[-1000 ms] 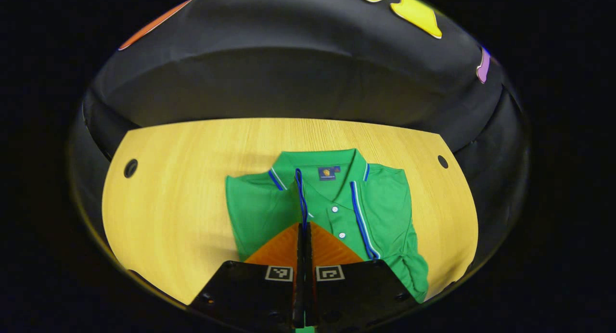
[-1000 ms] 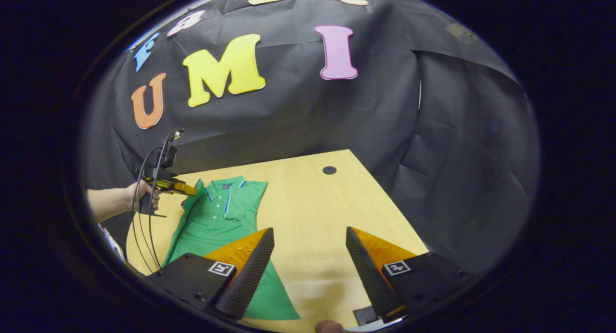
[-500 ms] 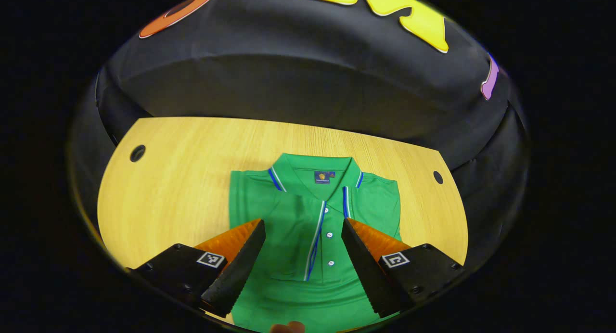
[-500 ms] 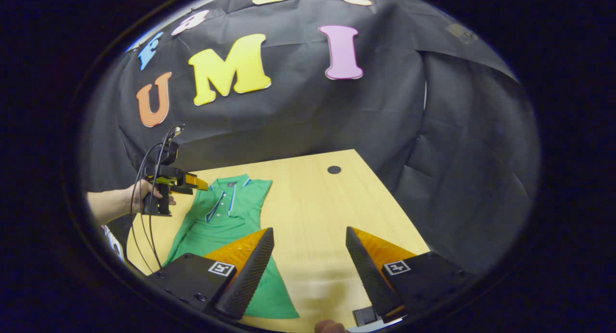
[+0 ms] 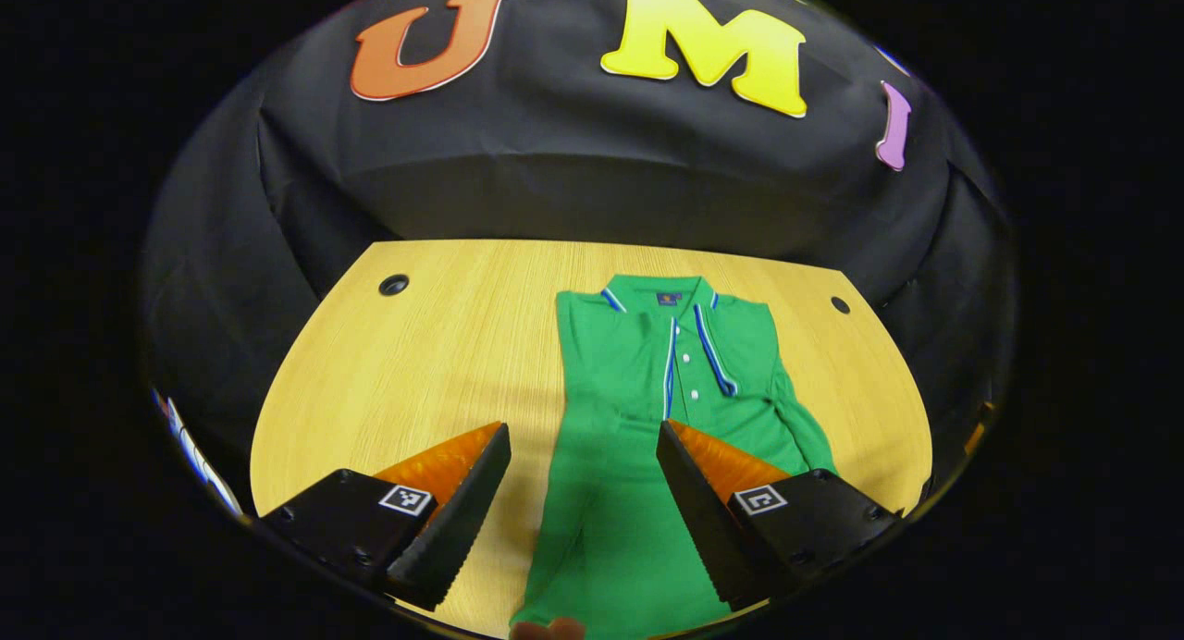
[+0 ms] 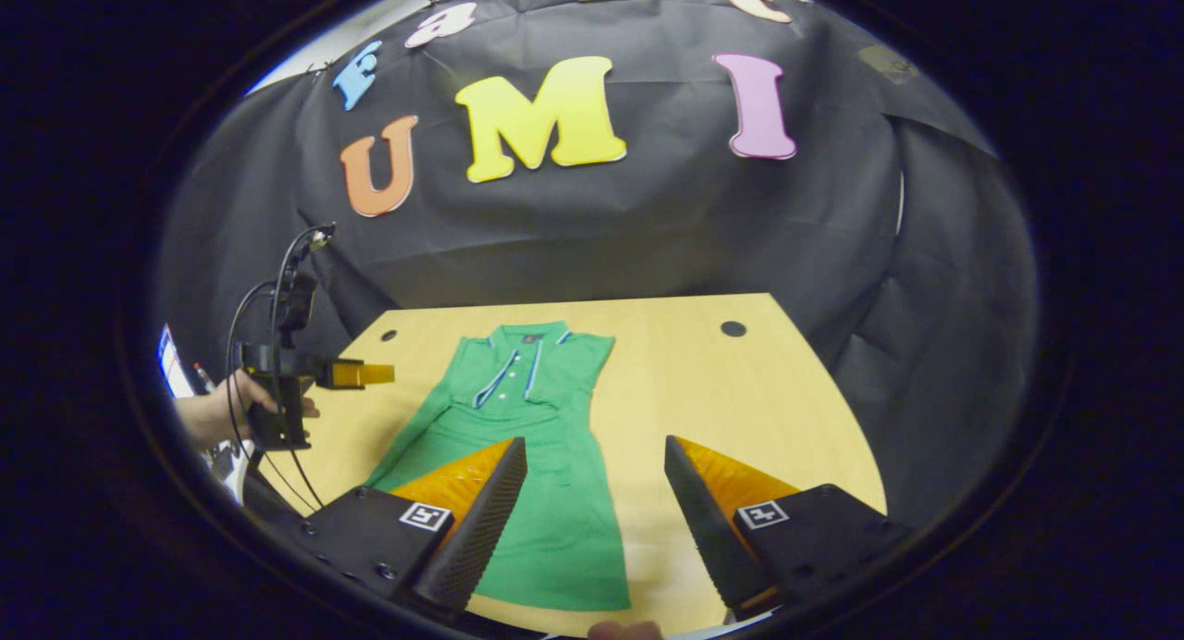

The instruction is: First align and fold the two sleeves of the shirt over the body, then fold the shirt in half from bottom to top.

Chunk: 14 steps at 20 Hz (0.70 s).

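Note:
A green polo shirt [image 5: 638,418] with blue-and-white trim lies flat on the wooden table [image 5: 416,372], collar at the far end and both sleeves laid over the body. My left gripper [image 5: 583,520] hovers open above the shirt's lower half, nothing between its fingers. In the right gripper view the shirt [image 6: 527,436] stretches from the table's middle to its near edge. My right gripper [image 6: 592,520] is open and empty over the hem's right side. Farther left, a hand holds the left gripper [image 6: 381,374] above the table, beside the shirt.
The table [image 6: 731,400] has a round cable hole near each far corner [image 5: 393,284] [image 5: 840,304]. Bare wood lies on both sides of the shirt. Cables trail from the left gripper's handle [image 6: 277,344]. The black cloth wall rises behind the table.
My left gripper, shut on the sleeve's trim a second ago, opened, let it drop on the body and drew back toward the near edge. The right gripper swung left, staying open.

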Available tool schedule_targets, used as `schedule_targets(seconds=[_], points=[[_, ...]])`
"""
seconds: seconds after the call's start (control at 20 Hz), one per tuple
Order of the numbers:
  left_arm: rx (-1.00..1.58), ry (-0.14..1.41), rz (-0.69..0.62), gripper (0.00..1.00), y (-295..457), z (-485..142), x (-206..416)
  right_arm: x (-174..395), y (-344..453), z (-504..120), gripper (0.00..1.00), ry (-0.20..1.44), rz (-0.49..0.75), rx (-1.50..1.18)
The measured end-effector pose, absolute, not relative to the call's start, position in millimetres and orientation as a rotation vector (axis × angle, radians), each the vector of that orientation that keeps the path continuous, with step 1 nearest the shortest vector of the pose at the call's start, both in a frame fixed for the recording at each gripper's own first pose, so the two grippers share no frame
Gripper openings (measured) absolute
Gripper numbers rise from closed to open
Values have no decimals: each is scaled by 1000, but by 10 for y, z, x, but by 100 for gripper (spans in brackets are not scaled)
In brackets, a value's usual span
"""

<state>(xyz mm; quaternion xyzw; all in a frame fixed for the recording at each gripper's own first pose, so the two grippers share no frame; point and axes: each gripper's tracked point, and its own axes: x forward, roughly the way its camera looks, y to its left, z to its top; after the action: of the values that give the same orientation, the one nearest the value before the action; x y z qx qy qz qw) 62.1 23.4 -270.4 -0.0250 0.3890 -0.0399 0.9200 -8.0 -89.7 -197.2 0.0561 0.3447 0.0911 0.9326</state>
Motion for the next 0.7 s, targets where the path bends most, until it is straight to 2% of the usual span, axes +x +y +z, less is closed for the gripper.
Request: schedule_targets(seconds=[0.2, 0.45, 0.7], points=[[-8, 803, -83, 100, 432, -2811, -190, -259, -851, -2278, 96, 756, 235, 52], [18, 907, -142, 100, 580, -3198, -1081, -791, -917, -2826, 94, 925, 269, 3], [102, 969, -269, 100, 586, -3579, -1631, -1368, -1093, -3313, 96, 1067, 277, -95]])
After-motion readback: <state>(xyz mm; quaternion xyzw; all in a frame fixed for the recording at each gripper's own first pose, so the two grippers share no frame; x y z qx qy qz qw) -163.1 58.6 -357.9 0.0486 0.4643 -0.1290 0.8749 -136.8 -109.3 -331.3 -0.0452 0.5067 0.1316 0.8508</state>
